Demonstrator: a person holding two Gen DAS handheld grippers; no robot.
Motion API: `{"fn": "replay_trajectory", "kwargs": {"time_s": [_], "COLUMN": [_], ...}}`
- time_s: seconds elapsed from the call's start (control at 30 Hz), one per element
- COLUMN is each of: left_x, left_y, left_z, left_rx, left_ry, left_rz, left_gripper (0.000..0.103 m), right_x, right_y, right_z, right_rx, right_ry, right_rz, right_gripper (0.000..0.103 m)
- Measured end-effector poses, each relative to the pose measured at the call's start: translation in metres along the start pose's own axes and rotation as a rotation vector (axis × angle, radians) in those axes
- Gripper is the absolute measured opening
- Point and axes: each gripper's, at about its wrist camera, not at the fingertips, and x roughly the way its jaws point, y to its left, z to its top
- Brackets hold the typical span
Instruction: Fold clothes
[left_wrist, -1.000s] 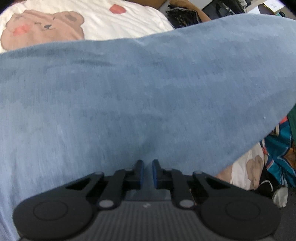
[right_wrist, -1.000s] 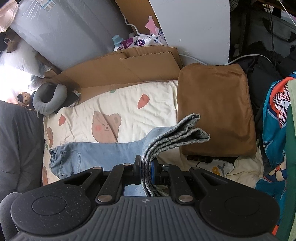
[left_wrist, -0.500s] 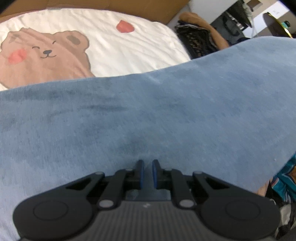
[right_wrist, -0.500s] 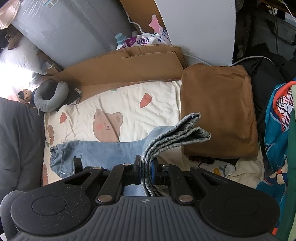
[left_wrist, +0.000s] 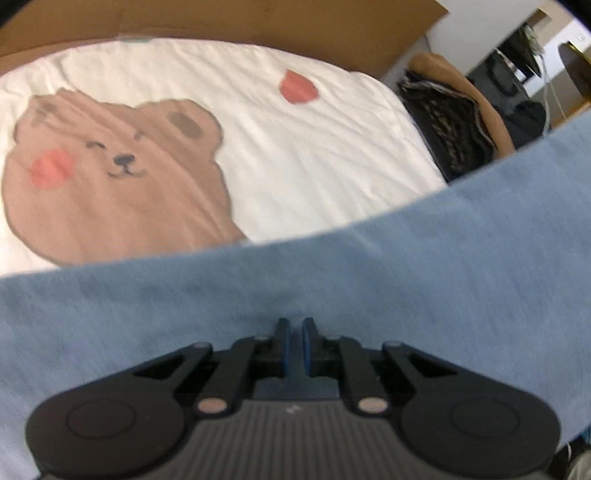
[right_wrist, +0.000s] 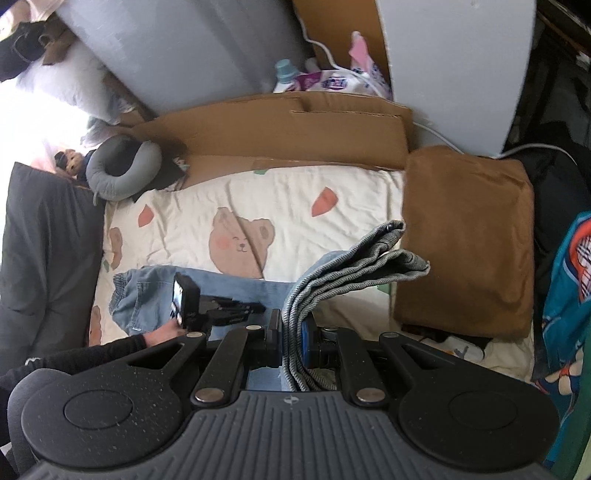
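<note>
Light blue jeans (right_wrist: 229, 288) lie along the near edge of the bear-print sheet (right_wrist: 295, 221), waist to the left. My right gripper (right_wrist: 291, 325) is shut on the bunched leg hems (right_wrist: 369, 266), which hang lifted and show their grey inside. My left gripper (right_wrist: 260, 306) lies low over the legs, pointing right. In the left wrist view its jaws (left_wrist: 293, 325) are shut with the tips on the denim (left_wrist: 406, 277). I see no cloth pinched between them.
A folded brown cushion (right_wrist: 465, 240) borders the sheet on the right, and cardboard (right_wrist: 295, 129) lines the far edge. A grey neck pillow (right_wrist: 122, 170) and a dark blanket (right_wrist: 48, 240) sit at the left. Colourful clothing (right_wrist: 569, 295) hangs far right. A person's sleeve (right_wrist: 92, 350) shows.
My left gripper slid right along the jeans and came into the right wrist view; less denim and more sheet fill its own view. The right gripper kept hold of the hems and rose slightly.
</note>
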Motion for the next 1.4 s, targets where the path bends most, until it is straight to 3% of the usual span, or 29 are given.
{"fn": "replay_trajectory", "kwargs": {"time_s": [0.27,0.37,0.43,0.63,0.77,1.17,1.4], "left_x": [0.010,0.008,0.000,-0.046,-0.088,-0.195,-0.229], "left_y": [0.003,0.004,0.003,0.015,0.031,0.111,0.135], "left_z": [0.022,0.022,0.014,-0.011,-0.038,-0.123,-0.161], "left_rx": [-0.063,-0.097,-0.097,-0.107,-0.034,-0.275,-0.463], "left_ry": [0.008,0.004,-0.009,-0.063,-0.096,-0.170,-0.242], "left_rz": [0.032,-0.004,-0.019,-0.001,0.098,0.270,0.317], "left_gripper": [0.009,0.025,0.047,0.059,0.069,0.070,0.070], "right_x": [0.003,0.004,0.004,0.010,0.014,0.036,0.053], "right_y": [0.028,0.042,0.051,0.088,0.120,0.209,0.241], "right_z": [0.009,0.014,0.017,0.029,0.036,0.050,0.054], "right_rx": [-0.042,-0.066,-0.083,-0.157,-0.220,-0.364,-0.389], "right_ry": [0.008,0.010,0.008,0.022,0.024,0.051,0.052], "right_rz": [0.020,0.020,0.020,0.044,0.074,0.146,0.191], "right_gripper": [0.008,0.008,0.008,0.008,0.008,0.008,0.008]}}
